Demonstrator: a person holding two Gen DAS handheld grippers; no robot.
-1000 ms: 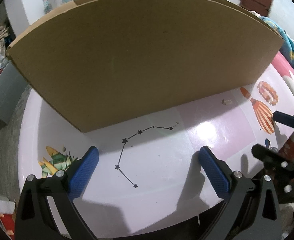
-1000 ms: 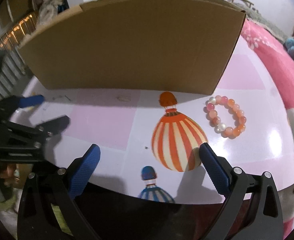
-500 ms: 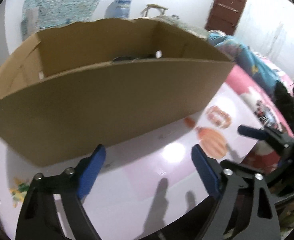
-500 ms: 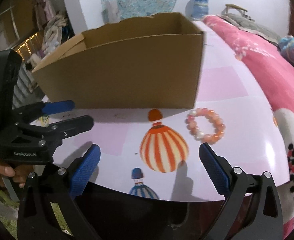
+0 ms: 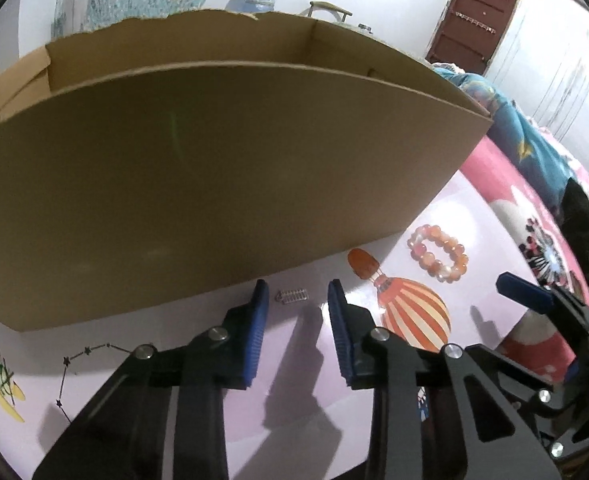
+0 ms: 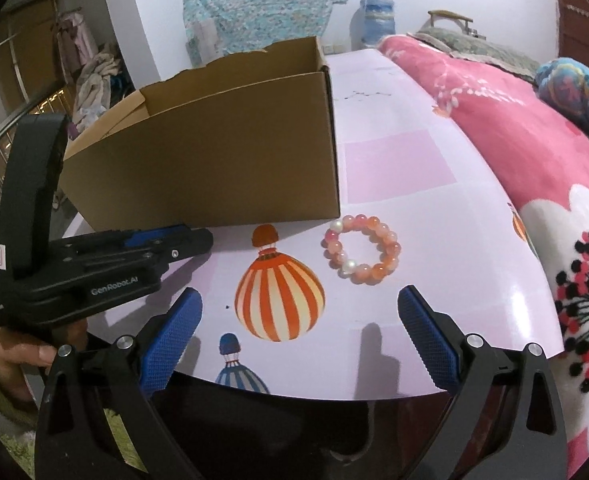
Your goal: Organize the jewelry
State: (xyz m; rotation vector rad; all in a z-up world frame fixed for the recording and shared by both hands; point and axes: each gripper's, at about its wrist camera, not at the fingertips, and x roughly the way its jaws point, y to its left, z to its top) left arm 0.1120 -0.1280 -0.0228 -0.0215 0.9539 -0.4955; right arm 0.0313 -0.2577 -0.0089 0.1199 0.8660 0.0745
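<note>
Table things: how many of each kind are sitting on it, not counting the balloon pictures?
Cardboard box: 1
Bead bracelet: 1
Small clear sparkly piece, near the box, ahead of the closing left claw: 1
Total: 3

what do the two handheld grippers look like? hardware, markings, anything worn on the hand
Both match: the left gripper and right gripper have matte black angular finger arms with silver round screw heads and blue knurled pads. From the right wrist view, the left unit's black body carries white GenRobot.AI lettering and a tall black upright housing. The hand on it shows a yellow-green sleeve. No cables visible.
</note>
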